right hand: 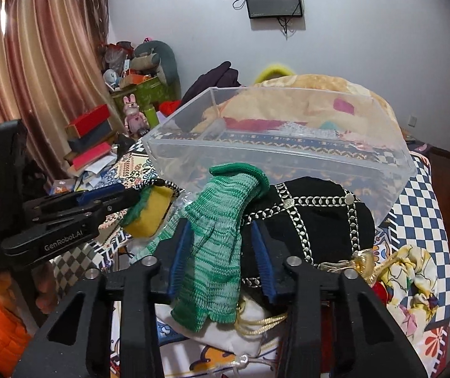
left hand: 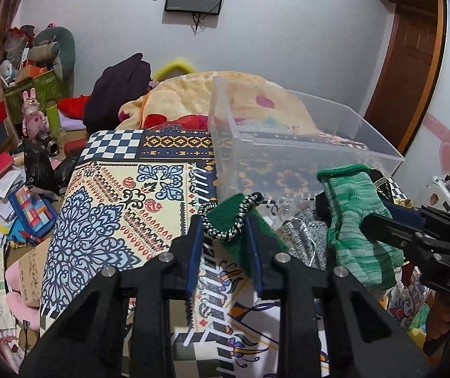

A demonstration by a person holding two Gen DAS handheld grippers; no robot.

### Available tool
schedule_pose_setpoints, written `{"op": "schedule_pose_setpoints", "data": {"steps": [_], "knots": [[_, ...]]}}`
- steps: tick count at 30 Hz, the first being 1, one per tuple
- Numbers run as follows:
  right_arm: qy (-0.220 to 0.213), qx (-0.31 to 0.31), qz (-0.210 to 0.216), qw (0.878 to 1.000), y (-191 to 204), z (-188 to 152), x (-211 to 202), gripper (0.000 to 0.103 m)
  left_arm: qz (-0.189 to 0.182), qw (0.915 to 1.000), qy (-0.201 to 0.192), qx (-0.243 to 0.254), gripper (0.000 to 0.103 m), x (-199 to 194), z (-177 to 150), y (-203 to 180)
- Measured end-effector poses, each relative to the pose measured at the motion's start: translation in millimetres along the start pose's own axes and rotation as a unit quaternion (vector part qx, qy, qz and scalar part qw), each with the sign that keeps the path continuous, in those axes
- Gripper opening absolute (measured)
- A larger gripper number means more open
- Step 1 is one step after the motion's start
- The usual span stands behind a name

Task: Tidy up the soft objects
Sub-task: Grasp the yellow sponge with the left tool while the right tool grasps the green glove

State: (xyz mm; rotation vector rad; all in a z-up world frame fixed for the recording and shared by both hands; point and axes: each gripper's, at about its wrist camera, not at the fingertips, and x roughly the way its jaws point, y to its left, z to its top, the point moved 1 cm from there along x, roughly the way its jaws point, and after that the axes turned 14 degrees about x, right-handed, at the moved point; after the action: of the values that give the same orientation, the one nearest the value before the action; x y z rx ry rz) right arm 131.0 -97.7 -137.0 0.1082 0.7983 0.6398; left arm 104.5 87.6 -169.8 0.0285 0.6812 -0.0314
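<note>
My left gripper (left hand: 223, 223) is shut on a green-and-yellow sponge (left hand: 225, 219) with a black-and-white cord looped round it; the sponge also shows in the right wrist view (right hand: 149, 212). My right gripper (right hand: 218, 230) is shut on a green knitted glove (right hand: 215, 236) that hangs between its fingers; the glove also shows in the left wrist view (left hand: 355, 220). Both are lifted just in front of a clear plastic bin (left hand: 303, 145), which also shows in the right wrist view (right hand: 288, 148), standing on the patterned bedspread (left hand: 115, 195).
A black cap with silver chain trim (right hand: 313, 217), a grey knit piece (left hand: 306, 236), a white drawstring pouch (right hand: 225, 330) and a floral scrunchie (right hand: 413, 271) lie on the bed. A yellow blanket (left hand: 193, 94) is heaped behind the bin. Boxes and papers clutter the floor at left.
</note>
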Motion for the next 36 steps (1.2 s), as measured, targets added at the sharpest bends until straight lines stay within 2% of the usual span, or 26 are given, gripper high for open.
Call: {"op": "schedule_pose_setpoints", "data": {"steps": [3, 7, 9, 16, 20, 24, 25, 27, 28, 29, 34, 36], "knots": [[-0.003, 0.001, -0.006, 1.0, -0.7, 2.6, 0.3, 0.016, 0.0, 1.0, -0.004, 0.006, 0.018, -2.0, 0.8, -3.2], [-0.011, 0.007, -0.004, 1.0, -2.9, 4.0, -5.8, 0.011, 0.0, 0.9998, -0.016, 0.011, 0.014, -10.7, 2.6, -6.8], [-0.015, 0.007, -0.005, 1.0, -3.2, 4.3, -9.9, 0.01, -0.001, 0.9997, -0.023, 0.01, 0.0, -16.6, 5.0, -7.9], [-0.045, 0.005, -0.003, 0.999, -3.5, 8.0, -32.1, 0.008, 0.001, 0.9984, -0.052, 0.021, 0.0, -42.5, 16.6, -13.9], [-0.063, 0.012, -0.004, 0.998, -9.9, 12.9, -45.0, 0.008, 0.012, 0.9985, -0.047, 0.026, 0.001, -44.4, 18.5, -9.5], [-0.071, 0.02, -0.007, 0.997, -16.6, 15.4, -51.8, 0.008, 0.018, 0.9991, -0.017, 0.035, 0.009, -32.9, 16.9, -2.5], [-0.067, 0.022, -0.008, 0.998, -17.0, 15.3, -51.5, 0.008, 0.02, 0.9992, -0.007, 0.034, 0.016, -27.9, 15.8, -0.2], [-0.059, 0.021, -0.005, 0.998, -16.4, 15.1, -49.5, 0.008, 0.006, 0.9996, 0.006, 0.027, 0.036, -21.3, 13.9, 2.8], [-0.058, 0.022, -0.003, 0.998, -15.6, 14.5, -48.3, 0.008, -0.001, 0.9997, 0.011, 0.019, 0.052, -17.8, 12.4, 3.9], [-0.055, 0.022, -0.001, 0.998, -13.5, 14.0, -46.2, 0.008, -0.002, 0.9998, 0.013, 0.016, 0.063, -16.2, 10.2, 3.2], [-0.026, 0.013, 0.001, 1.0, -7.6, 8.4, -29.2, 0.02, -0.006, 0.9992, 0.028, 0.027, 0.064, -3.7, -1.2, -11.6], [-0.016, 0.012, 0.004, 1.0, -6.1, 7.0, -23.5, 0.025, -0.016, 0.9989, 0.035, 0.028, 0.06, 0.0, -5.3, -14.7]]}}
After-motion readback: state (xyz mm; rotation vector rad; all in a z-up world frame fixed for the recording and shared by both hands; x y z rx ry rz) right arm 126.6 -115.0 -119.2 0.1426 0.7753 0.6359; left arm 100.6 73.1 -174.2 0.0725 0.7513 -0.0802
